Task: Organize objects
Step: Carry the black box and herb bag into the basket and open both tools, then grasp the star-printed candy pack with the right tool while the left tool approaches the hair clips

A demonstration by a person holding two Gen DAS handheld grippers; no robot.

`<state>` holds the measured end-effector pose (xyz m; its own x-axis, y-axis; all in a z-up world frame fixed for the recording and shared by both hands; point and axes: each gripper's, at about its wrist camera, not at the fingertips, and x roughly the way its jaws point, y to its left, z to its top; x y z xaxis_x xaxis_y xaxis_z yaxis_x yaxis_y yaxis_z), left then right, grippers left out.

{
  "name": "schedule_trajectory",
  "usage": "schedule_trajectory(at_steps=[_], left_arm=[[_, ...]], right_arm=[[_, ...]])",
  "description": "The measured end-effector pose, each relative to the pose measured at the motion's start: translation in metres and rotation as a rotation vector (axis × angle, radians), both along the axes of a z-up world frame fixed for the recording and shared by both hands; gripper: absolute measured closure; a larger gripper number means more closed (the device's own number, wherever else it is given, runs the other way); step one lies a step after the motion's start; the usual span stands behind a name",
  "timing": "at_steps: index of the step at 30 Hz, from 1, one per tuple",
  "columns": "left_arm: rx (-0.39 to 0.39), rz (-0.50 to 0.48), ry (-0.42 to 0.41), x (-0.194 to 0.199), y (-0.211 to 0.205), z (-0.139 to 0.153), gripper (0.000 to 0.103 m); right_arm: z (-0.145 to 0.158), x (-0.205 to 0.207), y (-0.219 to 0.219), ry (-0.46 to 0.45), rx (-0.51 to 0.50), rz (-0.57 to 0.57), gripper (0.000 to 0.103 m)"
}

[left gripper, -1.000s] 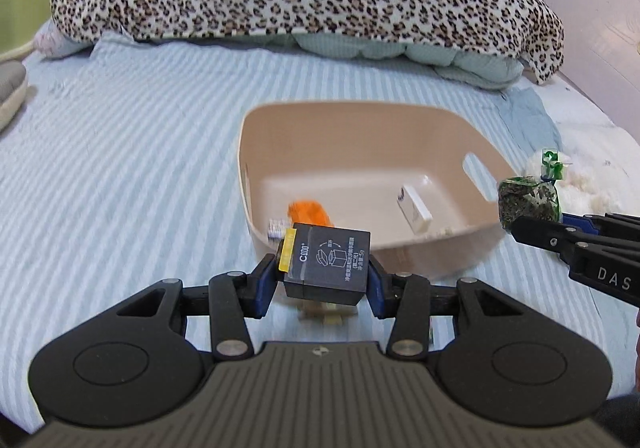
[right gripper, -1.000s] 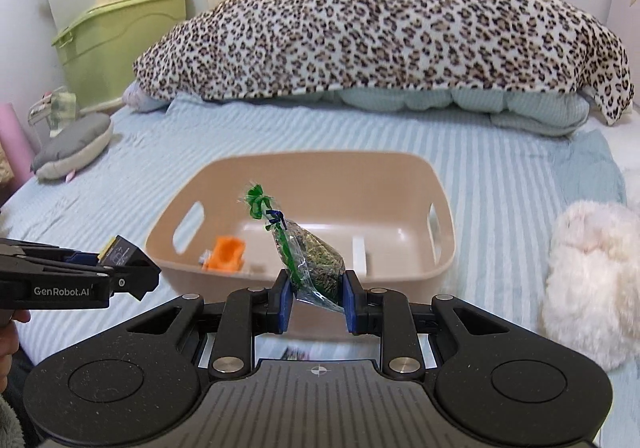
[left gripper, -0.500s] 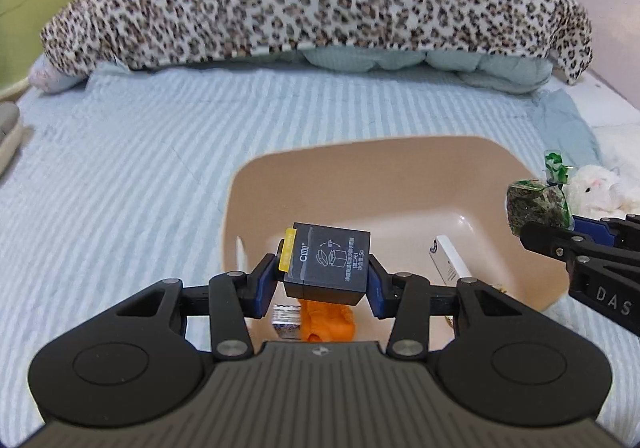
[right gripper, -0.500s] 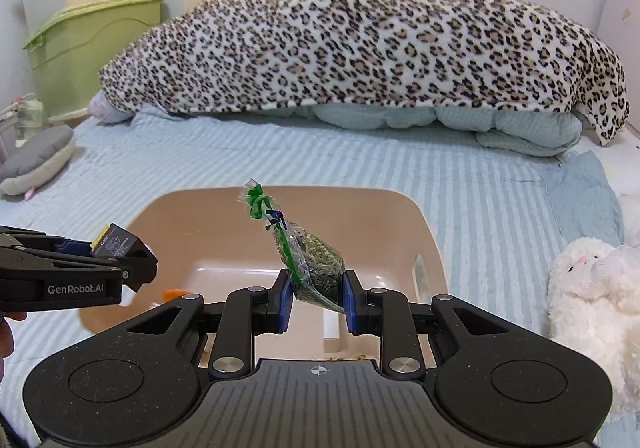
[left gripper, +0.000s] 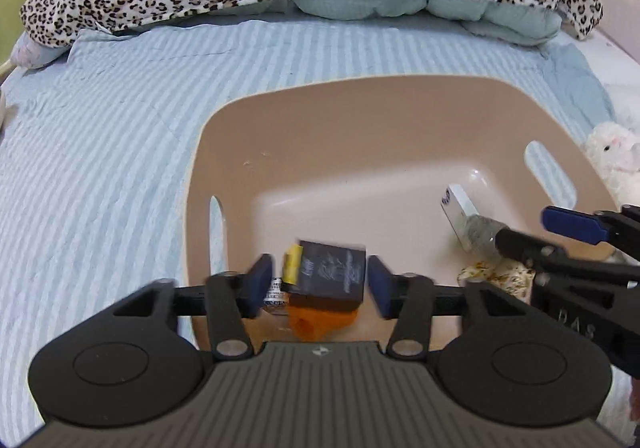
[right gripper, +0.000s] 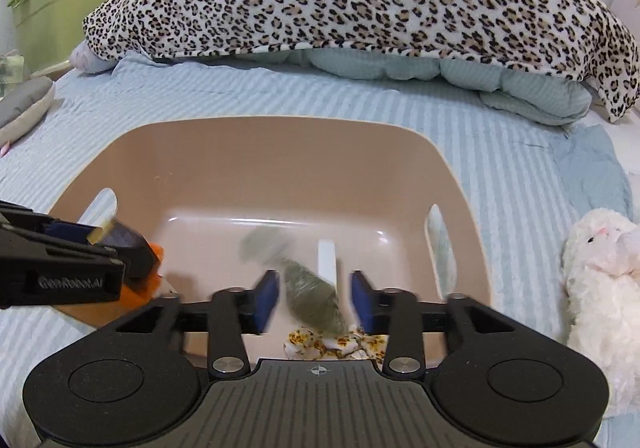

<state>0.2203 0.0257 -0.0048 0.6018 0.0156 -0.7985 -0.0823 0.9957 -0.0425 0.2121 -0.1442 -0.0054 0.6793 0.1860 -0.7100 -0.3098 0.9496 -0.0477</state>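
both tools hang over the beige basket (left gripper: pixel 400 120) in the middle of the bed (left gripper: pixel 100 152). the left tool (left gripper: pixel 320 280) is spread wide, the black box (left gripper: pixel 332 274) loose between its pads, blurred, apparently dropping onto the orange item (left gripper: pixel 320 322). the right tool (right gripper: pixel 314 296) is likewise open, the green bag (right gripper: pixel 312 300) blurred and falling. white box (left gripper: pixel 460 204) and patterned cloth (right gripper: pixel 324 344) lie inside. nearly done, it seems; only the white plush (right gripper: pixel 600 280) by the right edge remains out.

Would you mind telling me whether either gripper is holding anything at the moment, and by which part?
Nothing is held. The left gripper is open around the black box, and the right gripper is open around the green bag, both above the bin.
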Motion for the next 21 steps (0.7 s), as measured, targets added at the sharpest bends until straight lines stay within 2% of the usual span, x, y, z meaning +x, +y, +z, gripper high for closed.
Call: schedule_trajectory(at_steps=[1, 6, 10, 11, 12, 16, 21], left_arm=[[0.003, 0.006, -0.01, -0.004, 0.0, 0.004, 0.03], [-0.009, -0.022, -0.023, -0.022, 0.001, 0.022, 0.023], [0.02, -0.02, -0.044, -0.045, 0.002, 0.032, 0.013], [0.023, -0.018, -0.047, -0.05, 0.003, 0.033, 0.012], [0.021, -0.013, -0.047, -0.054, 0.004, 0.034, 0.012], [-0.019, 0.004, -0.033, -0.07, 0.011, 0.032, 0.012], [-0.017, 0.014, -0.004, -0.086, 0.011, 0.02, 0.012]], right_arm=[[0.004, -0.001, -0.004, -0.008, 0.013, -0.004, 0.036], [0.021, -0.017, -0.021, -0.011, 0.033, -0.024, 0.026], [0.026, -0.037, -0.027, -0.032, 0.015, -0.015, 0.019], [0.026, -0.041, -0.027, -0.033, 0.005, -0.021, 0.012], [0.026, -0.046, -0.028, -0.03, 0.01, -0.021, 0.01], [0.019, -0.06, -0.029, 0.006, 0.024, -0.014, 0.01], [0.007, -0.069, -0.025, 0.044, 0.009, 0.001, 0.01]])
